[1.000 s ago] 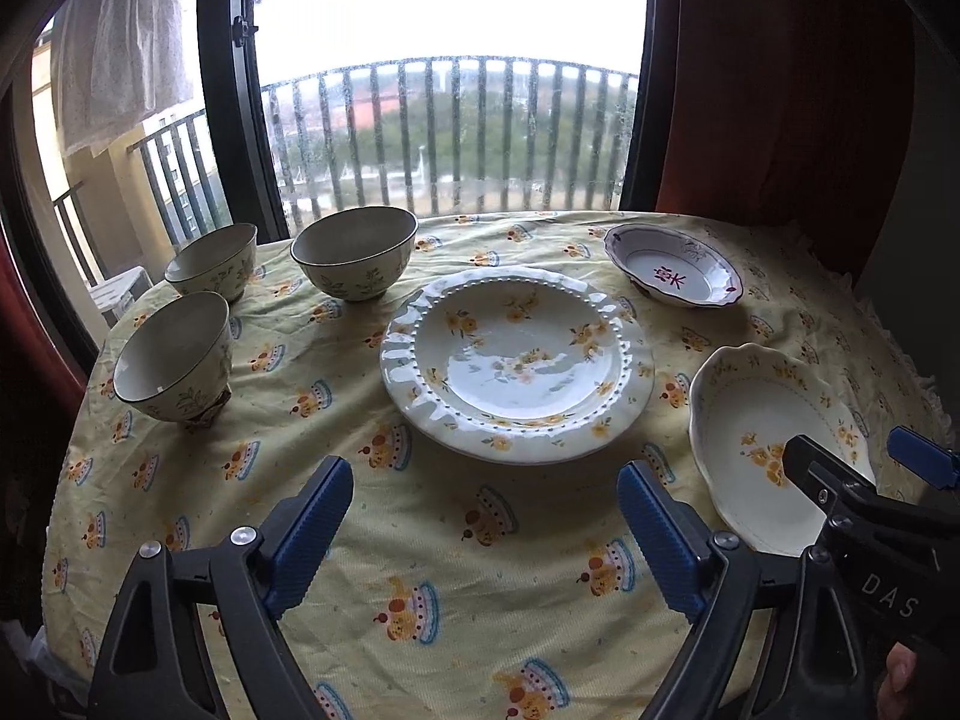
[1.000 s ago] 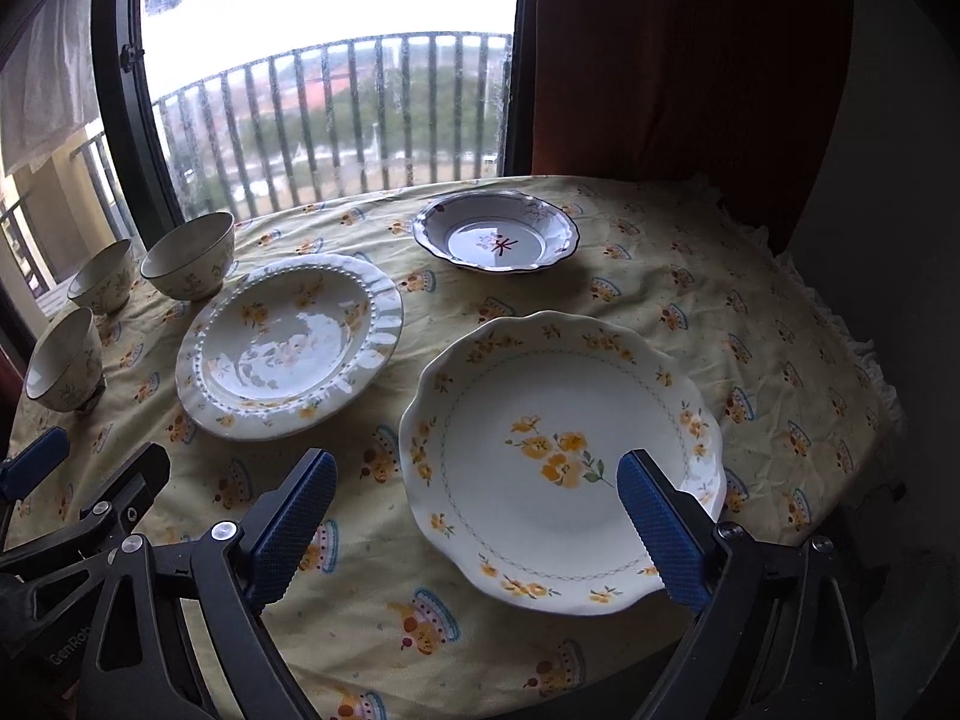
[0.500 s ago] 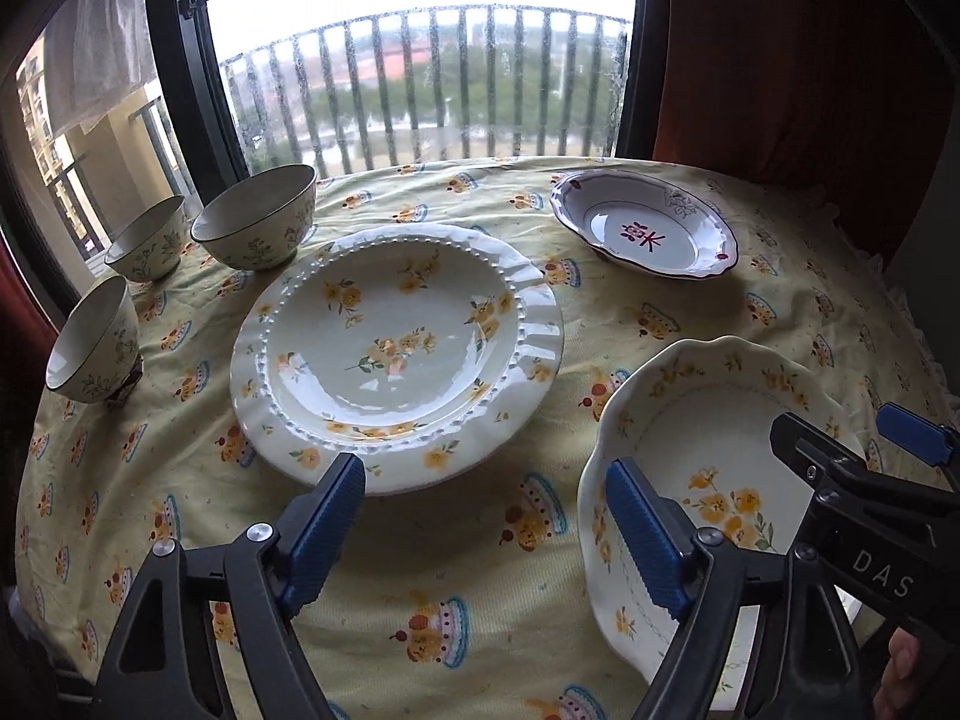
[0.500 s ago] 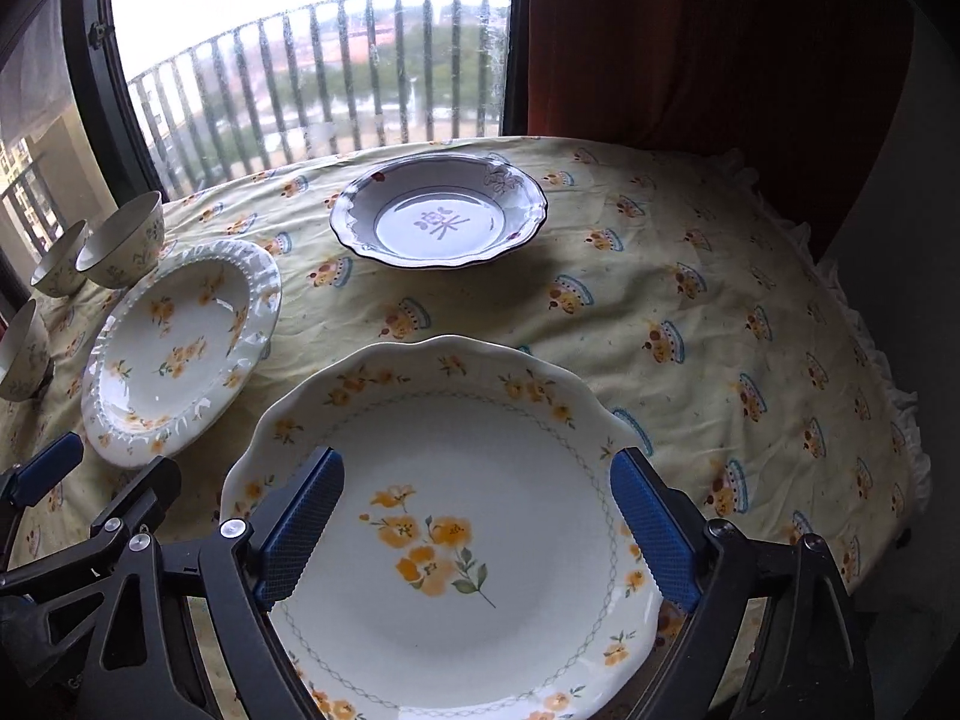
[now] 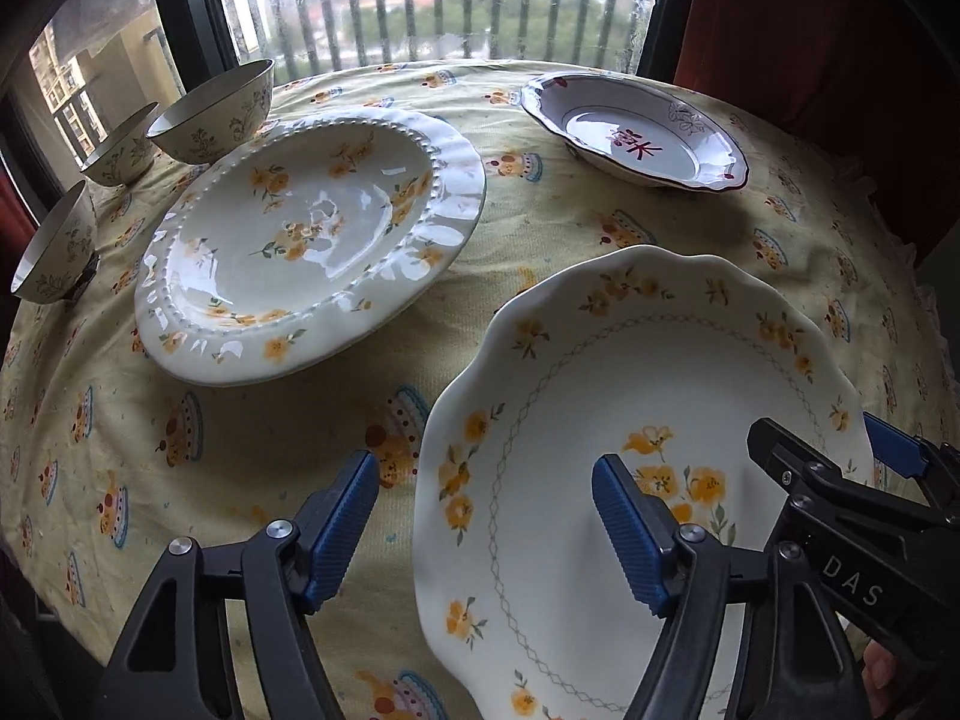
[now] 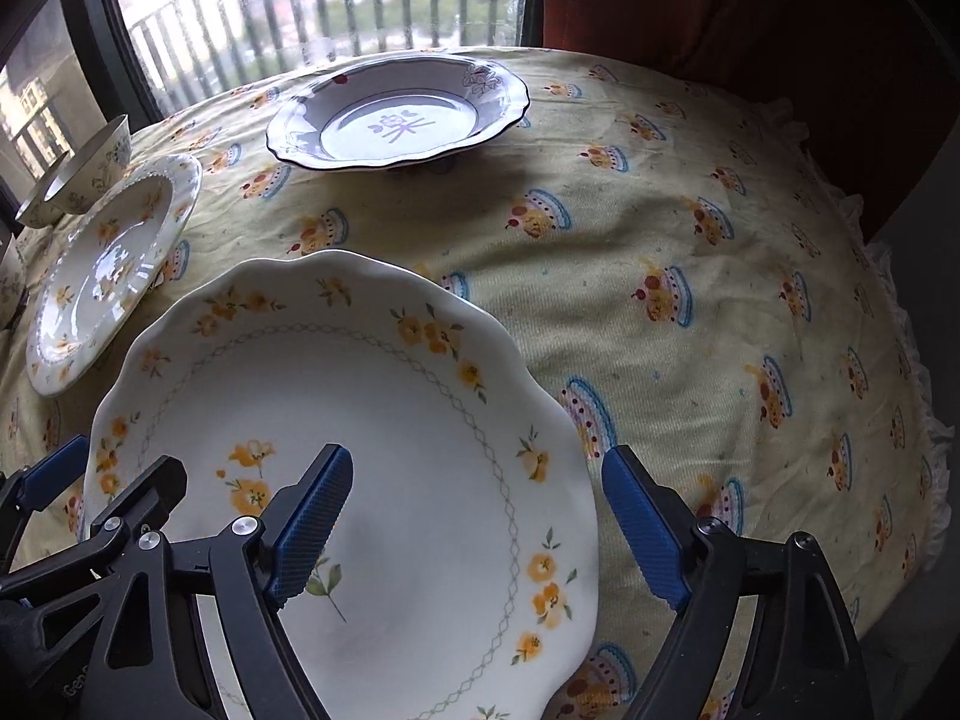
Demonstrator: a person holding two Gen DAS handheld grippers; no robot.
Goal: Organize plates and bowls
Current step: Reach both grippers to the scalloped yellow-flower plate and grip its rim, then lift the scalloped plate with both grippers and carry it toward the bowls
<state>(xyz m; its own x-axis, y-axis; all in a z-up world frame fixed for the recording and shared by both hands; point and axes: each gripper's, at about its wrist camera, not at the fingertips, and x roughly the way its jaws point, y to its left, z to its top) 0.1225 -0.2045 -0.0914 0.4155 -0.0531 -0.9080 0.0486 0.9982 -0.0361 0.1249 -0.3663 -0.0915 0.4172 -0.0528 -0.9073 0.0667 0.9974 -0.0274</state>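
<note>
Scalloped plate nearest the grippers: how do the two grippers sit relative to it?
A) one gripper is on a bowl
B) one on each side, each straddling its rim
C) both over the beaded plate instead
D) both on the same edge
B: the left gripper straddles the left rim of the scalloped plate and the right gripper its right rim, jaws closing, pads not yet pressing.

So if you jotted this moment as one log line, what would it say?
left gripper: closing, astride scalloped plate left rim | right gripper: closing, astride right rim | plate on tablecloth, ungripped
</note>
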